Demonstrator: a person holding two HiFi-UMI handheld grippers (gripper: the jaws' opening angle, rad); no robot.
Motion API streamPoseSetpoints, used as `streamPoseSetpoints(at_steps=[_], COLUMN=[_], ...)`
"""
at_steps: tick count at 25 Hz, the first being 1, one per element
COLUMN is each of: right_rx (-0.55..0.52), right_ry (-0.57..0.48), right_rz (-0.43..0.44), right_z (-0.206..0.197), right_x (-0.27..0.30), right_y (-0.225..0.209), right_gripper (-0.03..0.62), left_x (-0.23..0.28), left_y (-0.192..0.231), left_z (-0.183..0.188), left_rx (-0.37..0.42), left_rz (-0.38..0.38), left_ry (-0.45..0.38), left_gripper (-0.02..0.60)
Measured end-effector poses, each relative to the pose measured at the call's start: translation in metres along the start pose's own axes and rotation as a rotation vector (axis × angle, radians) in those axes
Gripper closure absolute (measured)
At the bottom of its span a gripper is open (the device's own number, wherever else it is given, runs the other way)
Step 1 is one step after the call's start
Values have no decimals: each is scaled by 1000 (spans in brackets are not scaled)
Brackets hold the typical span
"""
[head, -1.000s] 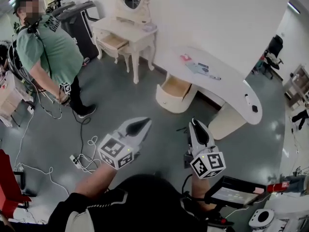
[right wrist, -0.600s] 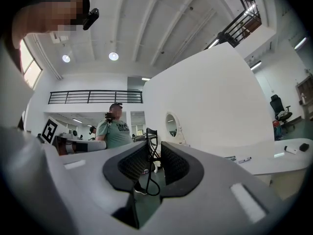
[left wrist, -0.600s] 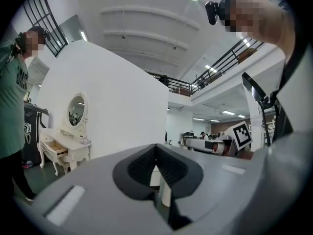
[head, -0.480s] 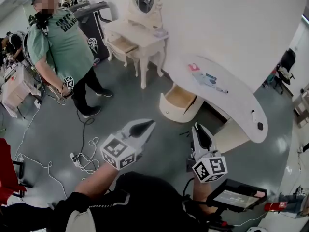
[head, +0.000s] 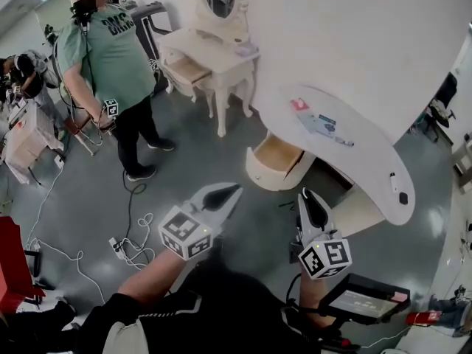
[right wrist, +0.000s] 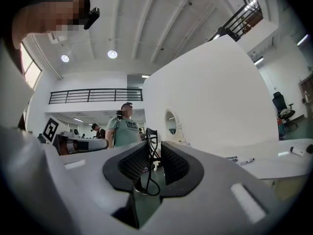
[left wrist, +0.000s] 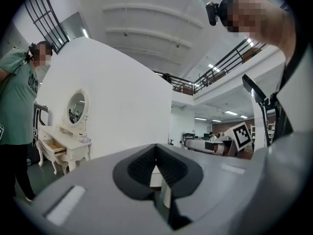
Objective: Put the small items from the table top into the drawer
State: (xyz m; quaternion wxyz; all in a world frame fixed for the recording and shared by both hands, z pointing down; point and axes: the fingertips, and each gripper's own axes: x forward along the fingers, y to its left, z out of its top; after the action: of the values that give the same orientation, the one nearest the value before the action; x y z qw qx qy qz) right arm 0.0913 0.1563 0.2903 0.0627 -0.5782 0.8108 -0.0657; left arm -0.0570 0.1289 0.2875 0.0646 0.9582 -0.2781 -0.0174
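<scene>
The left gripper [head: 233, 191] has its jaws pressed together at the tips with nothing in them. The right gripper [head: 304, 194] stands slightly spread and is also empty. Both are held level above the grey floor [head: 199, 161], much as they were a second ago. Beyond them, the open drawer [head: 276, 156] now sits lower in the head view than before. The small items [head: 320, 123] are still on the curved white desk [head: 369, 164], none of them in the drawer. Further off, the person in the green shirt [head: 110, 50] appears further in from the left edge than before, beside the dressing table [head: 221, 56].
</scene>
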Motion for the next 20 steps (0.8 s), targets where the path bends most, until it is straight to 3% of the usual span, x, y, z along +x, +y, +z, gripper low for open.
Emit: streamPoseSetpoints(at_steps=[20], right_rx=[-22], right_ry=[11], right_rz=[-64], right_z=[11], right_x=[158], right_y=[-14], right_gripper=[514], left_x=[59], left_y=[151], left_z=[28], left_rx=[2], left_rz=[-70], left_ry=[-23], left_gripper=[581])
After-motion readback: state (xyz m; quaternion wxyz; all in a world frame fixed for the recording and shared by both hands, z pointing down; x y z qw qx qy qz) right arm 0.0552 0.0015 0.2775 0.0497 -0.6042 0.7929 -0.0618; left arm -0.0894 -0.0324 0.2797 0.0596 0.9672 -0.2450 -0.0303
